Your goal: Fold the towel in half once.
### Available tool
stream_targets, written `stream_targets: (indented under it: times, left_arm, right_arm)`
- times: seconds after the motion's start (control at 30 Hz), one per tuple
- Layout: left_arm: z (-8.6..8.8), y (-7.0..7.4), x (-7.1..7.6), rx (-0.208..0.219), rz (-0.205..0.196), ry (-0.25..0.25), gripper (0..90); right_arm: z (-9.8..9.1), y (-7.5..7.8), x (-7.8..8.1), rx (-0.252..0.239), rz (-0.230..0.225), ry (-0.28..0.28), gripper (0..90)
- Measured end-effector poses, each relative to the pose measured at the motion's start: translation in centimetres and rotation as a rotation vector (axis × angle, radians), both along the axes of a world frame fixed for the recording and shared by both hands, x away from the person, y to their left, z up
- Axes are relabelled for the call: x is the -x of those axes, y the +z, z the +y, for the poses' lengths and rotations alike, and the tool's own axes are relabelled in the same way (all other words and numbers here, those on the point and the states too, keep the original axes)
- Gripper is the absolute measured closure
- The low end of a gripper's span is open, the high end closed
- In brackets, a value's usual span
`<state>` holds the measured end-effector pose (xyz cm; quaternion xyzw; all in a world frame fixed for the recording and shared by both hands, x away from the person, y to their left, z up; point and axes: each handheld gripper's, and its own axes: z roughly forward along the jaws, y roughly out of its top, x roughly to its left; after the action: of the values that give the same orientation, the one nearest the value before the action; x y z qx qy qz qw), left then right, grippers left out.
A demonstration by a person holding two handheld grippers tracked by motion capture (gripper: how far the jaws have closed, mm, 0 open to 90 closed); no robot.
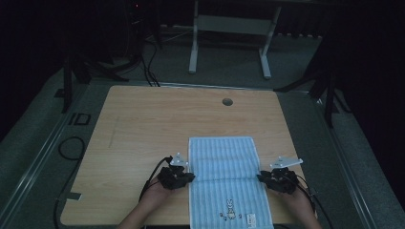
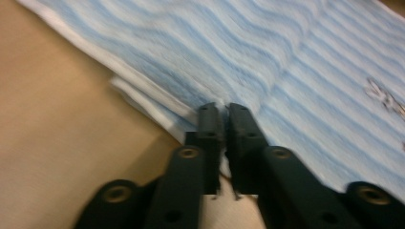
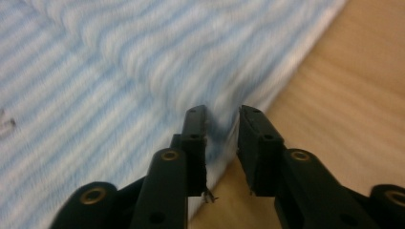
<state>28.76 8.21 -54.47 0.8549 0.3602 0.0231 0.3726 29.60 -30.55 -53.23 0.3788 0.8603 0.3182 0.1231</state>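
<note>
Two hands come in from the bottom of the high view, each with a black hand-held gripper: the left hand-held gripper (image 1: 183, 174) sits at the left edge of a light blue striped terry towel (image 1: 224, 164), the right hand-held gripper (image 1: 265, 177) at its right edge, both level with a fold line running across the cloth. The towel lies on the near middle of the pale wooden surface (image 1: 143, 124), its near end, with a small embroidered rabbit (image 1: 229, 207), reaching the front edge.

The left gripper view brings out what the high view cannot: the left hand-held gripper (image 2: 223, 109) has its jaws parted by a narrow slit over the towel's (image 2: 286, 71) doubled white hem, not pinching it. In the right gripper view the right hand-held gripper (image 3: 222, 113) stands wider open, with the towel's (image 3: 95, 86) edge between the jaws but unpressed.

Farther back, the high view shows a round cable hole (image 1: 227, 101) and, beyond the surface, a white metal frame (image 1: 229, 28) on the dark floor.
</note>
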Motion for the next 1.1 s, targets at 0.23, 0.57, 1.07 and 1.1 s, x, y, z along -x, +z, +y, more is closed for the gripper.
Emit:
stream_targets:
  times: [0.23,0.57,1.07,1.1]
  left_arm:
    - [0.8,2.7,0.7,0.083,-0.048,0.001,57.3]
    - [-1.4,1.5,-1.2,0.054,-0.037,-0.007,57.3]
    - [-1.7,-0.1,-4.7,-0.031,-0.041,-0.005,59.6]
    - [-1.7,-0.1,-5.1,-0.039,-0.047,-0.006,59.6]
  right_arm:
    - [-0.6,3.0,0.9,-0.049,-0.066,-0.015,65.6]
    - [2.3,1.7,-1.6,-0.010,-0.054,0.011,65.6]
    - [2.2,-0.8,-4.0,-0.014,0.008,-0.028,64.8]
    - [2.2,-0.8,-4.2,-0.016,0.011,-0.028,64.7]
